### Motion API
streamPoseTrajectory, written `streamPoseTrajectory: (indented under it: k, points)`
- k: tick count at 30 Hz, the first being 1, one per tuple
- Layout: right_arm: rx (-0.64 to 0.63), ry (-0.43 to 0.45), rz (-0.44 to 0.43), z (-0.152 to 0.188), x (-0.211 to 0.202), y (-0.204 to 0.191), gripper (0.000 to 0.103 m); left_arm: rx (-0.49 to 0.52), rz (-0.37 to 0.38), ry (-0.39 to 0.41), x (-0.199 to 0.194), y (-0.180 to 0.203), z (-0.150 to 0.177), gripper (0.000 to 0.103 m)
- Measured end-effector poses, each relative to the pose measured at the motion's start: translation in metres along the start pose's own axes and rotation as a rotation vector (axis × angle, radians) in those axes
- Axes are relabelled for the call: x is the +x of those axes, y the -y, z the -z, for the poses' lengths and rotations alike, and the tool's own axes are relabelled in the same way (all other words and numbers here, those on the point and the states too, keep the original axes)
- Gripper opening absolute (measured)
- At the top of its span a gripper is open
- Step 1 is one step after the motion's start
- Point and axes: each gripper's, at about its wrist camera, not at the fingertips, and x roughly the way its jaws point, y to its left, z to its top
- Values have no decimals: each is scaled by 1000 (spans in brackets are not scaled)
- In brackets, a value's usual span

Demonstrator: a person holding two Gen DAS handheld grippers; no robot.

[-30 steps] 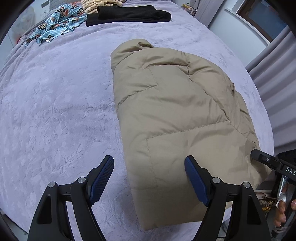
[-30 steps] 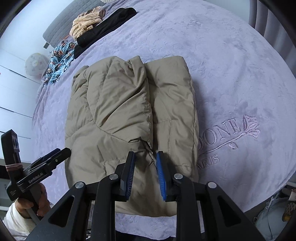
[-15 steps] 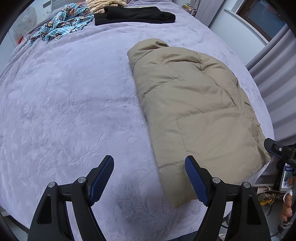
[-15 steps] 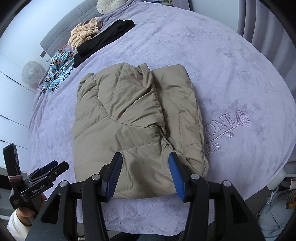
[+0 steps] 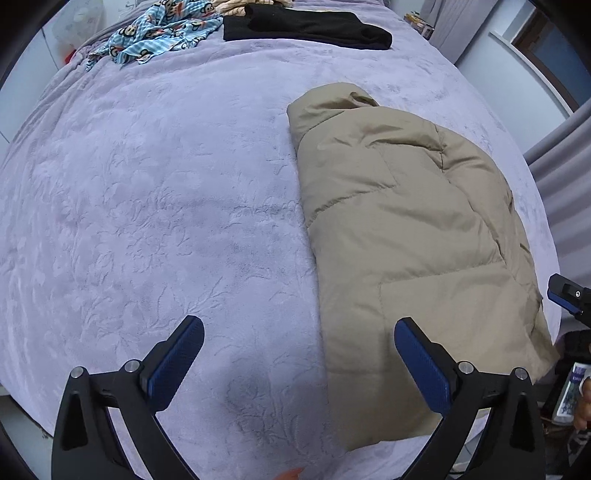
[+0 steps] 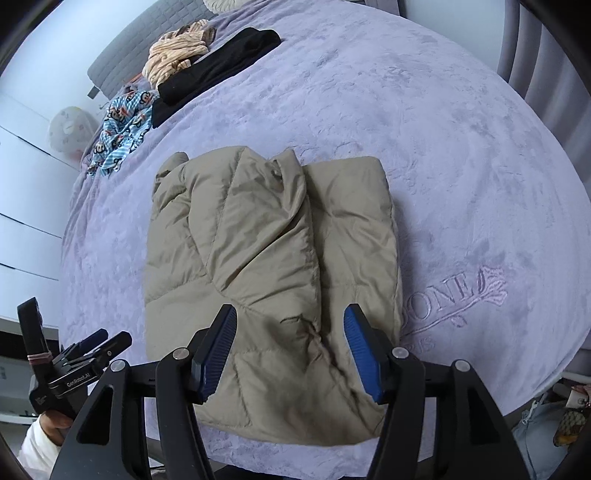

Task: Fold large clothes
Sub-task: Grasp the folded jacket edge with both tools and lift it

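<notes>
- Left gripper (image 5: 299,363): its jaws are spreading to their widest and pinching nothing; it is hanging over bare bedspread (image 5: 147,221) just beside the jacket's left edge, probably so that edge can be taken for the next fold.
- Patterned blue garment (image 5: 159,33), striped cream garment (image 6: 177,51) and black garment (image 5: 306,26): these are lying bunched at the far end of the bed, well apart from the work, seemingly waiting or set aside.
- Tan puffer jacket (image 6: 258,258): it is lying on the bed near its front edge, already narrowed, with one panel folded over the middle.
- Right gripper (image 6: 291,345): its jaws are opening above the jacket's near hem, the pads (image 6: 364,350) pressing on no cloth, apparently letting the folded panel settle.
</notes>
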Motion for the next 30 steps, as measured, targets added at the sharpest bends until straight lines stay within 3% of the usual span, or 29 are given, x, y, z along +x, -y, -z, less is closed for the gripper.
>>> streamPoseTrajectory:
  k: [2,3,4,5,9,16,20,30]
  points:
    - [-3,-17,-7,-12,5,7,64,-21,-3,-8,3,5,-5,103]
    - [-5,-27,-11,-18,8,11,69,-31,-1,-12,5,8,-8,103]
    - [-6,-35,-13,-23,11,14,82,-35,4,-12,6,10,-10,103]
    - [-6,-40,-20,-27,14,18,85,-35,4,-11,8,13,-12,103]
    - [-9,-61,-26,-40,23,33,85,-41,3,-45,18,21,-19,103]
    - [17,-105,-75,-51,37,60,88,-44,-2,-25,22,29,-26,103]
    - [29,-121,-108,-56,45,72,89,-37,36,-38,28,29,-34,103]
    - [81,-195,-234,-59,71,96,89,-89,267,-109,51,21,-44,103]
